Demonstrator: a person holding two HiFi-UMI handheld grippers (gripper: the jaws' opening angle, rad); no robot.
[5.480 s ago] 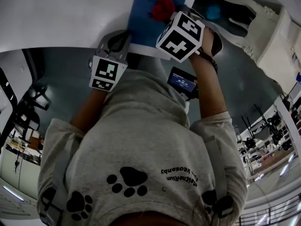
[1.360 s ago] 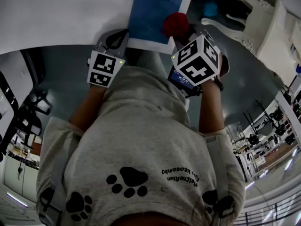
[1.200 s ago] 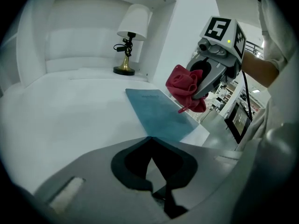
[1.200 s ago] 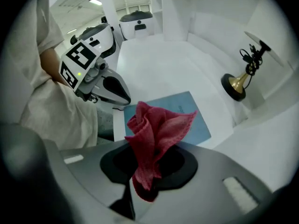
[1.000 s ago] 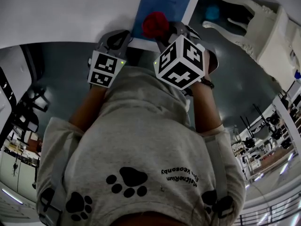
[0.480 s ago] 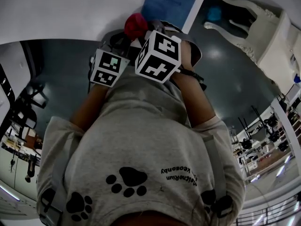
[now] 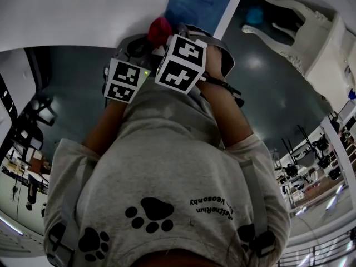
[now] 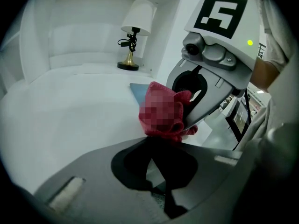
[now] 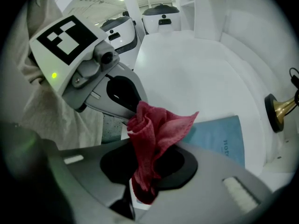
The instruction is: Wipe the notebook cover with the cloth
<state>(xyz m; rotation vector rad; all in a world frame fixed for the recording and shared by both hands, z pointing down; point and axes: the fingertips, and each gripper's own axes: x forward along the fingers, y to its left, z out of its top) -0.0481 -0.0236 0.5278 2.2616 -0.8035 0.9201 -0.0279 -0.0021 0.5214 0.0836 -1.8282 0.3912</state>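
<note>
The blue notebook (image 7: 197, 4) lies on the white table (image 7: 78, 15) near its front edge; it also shows in the gripper views (image 9: 219, 139) (image 8: 137, 91). My right gripper (image 7: 167, 35) is shut on the red cloth (image 7: 159, 29), which bunches up out of its jaws (image 9: 154, 125). It holds the cloth off the notebook, to the notebook's left, right in front of my left gripper (image 7: 136, 49). In the left gripper view the cloth (image 8: 163, 115) hangs just past my left gripper (image 8: 156, 171), which looks shut with nothing between its jaws.
A brass lamp (image 8: 133, 41) with a white shade stands at the back of the table, its base (image 9: 280, 111) beyond the notebook. A white carved chair (image 7: 300, 21) stands to the right of the table. Dark floor lies below the table edge.
The right gripper has carried the red cloth off the notebook cover, leftward and toward the table edge, until it is next to the left gripper. The left gripper has hardly moved.
</note>
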